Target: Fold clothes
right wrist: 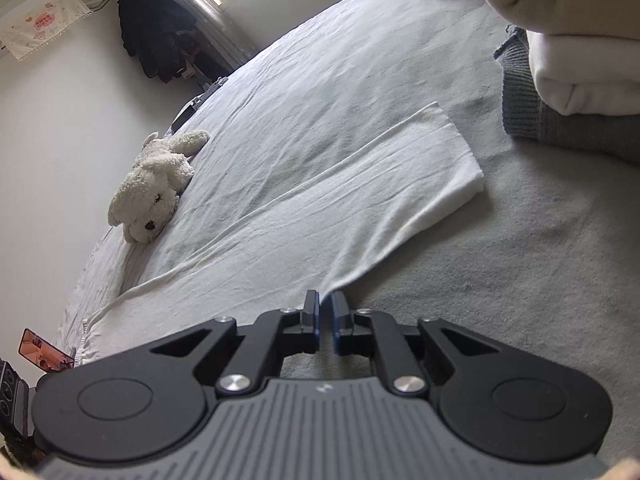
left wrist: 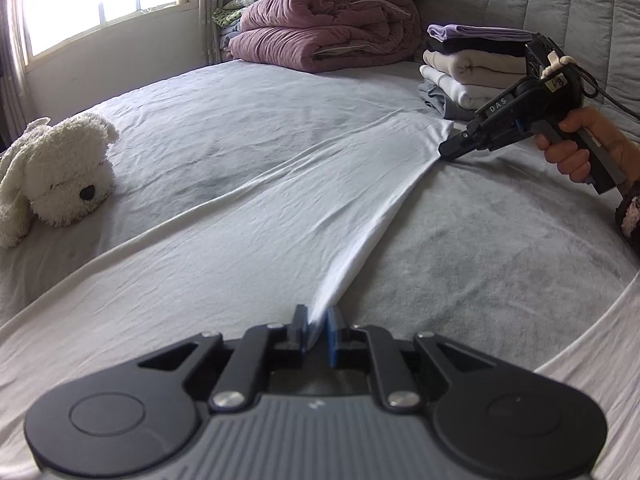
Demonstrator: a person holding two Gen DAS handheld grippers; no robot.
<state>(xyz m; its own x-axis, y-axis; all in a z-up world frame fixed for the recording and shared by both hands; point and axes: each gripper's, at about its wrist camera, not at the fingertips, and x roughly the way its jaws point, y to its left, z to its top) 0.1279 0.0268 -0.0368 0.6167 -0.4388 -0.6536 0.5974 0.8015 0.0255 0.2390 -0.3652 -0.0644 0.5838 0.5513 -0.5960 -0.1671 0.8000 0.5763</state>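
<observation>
The white garment (left wrist: 240, 216) lies spread on the grey bed (left wrist: 500, 248), one edge drawn taut between the two grippers — likely to lift it straight for a fold. The left gripper (left wrist: 318, 320) is clamped on a pinch of cloth; the right gripper (right wrist: 326, 308) is nearly closed on the edge between its tips — beside a stack of folded clothes (left wrist: 472, 68).

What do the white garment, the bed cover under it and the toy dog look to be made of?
White garment: thin matte knit, likely cotton; it creases finely and drapes between the left gripper and right gripper. Bed cover: grey plush, fleece-like; a mottled nap shows. Toy dog: cream shaggy pile, probably synthetic.
</observation>
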